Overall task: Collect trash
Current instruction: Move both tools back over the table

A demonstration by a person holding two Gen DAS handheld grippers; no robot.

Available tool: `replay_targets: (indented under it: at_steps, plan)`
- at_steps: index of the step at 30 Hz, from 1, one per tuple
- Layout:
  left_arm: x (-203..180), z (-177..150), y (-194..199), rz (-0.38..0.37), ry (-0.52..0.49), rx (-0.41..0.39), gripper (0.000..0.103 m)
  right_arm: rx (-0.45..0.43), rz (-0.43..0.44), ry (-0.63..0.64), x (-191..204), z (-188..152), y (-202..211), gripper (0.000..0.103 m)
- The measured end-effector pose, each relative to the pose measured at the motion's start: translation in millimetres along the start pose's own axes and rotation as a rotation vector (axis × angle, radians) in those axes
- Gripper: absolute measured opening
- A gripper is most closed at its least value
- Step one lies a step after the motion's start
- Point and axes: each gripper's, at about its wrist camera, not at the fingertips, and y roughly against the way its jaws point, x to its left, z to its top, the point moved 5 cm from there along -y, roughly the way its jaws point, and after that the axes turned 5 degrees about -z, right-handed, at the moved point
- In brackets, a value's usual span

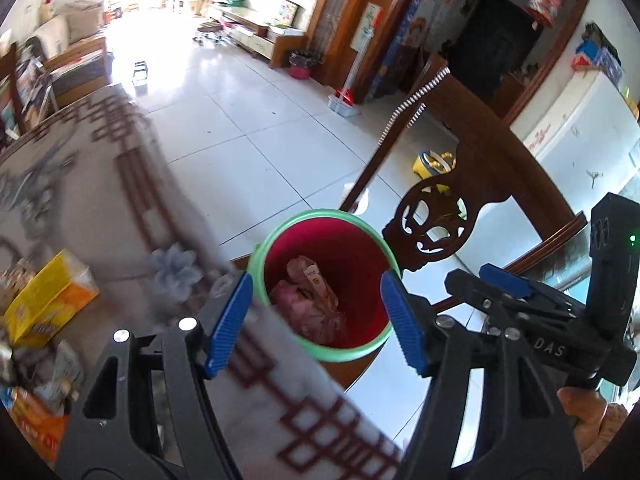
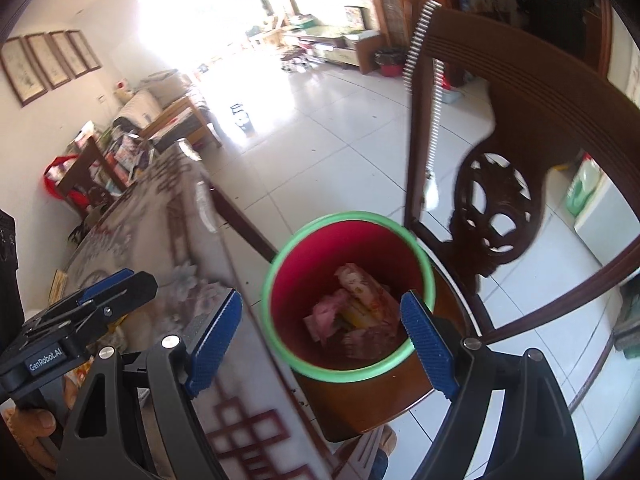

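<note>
The left gripper (image 1: 316,320), black with ribbed blue pads, hangs above the bin with its jaws apart and nothing between them. The right gripper (image 2: 324,336), same build, is spread wide too and equally empty; a hand (image 1: 592,424) shows at its handle in the left wrist view.

Below both sits the round red plastic trash bin with a pale green rim (image 1: 360,256), standing on the seat of a dark carved wooden chair (image 1: 460,196) pulled up beside the table. In the bin lies the collected trash: crumpled pink and patterned wrappers (image 1: 312,304), glossy and creased, heaped loosely at the bottom; from the right wrist view the same wrappers (image 2: 356,308) show with a yellowish strip among them.

The table wears a smooth pale cloth with a dark red lattice border and a grey flower print (image 1: 132,216), blurred. On it, near the left edge, an open yellow and orange cardboard box (image 1: 48,300) lies next to crinkled silvery packets (image 1: 40,364). Glossy white floor tiles (image 1: 256,120) run off toward a bright window
</note>
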Motion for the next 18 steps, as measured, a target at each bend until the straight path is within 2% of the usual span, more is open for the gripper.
replay_targets:
  at_steps: [7, 18]
  plan:
    - [53.6, -34.0, 65.7, 0.082, 0.081, -0.059, 0.065, 0.008, 0.037, 0.094, 61.0, -25.2, 11.9, 0.081]
    - [179.1, -119.7, 154.0, 0.238, 0.311, -0.069, 0.065, 0.038, 0.102, 0.211, 160.8, -71.6, 21.0, 0.082]
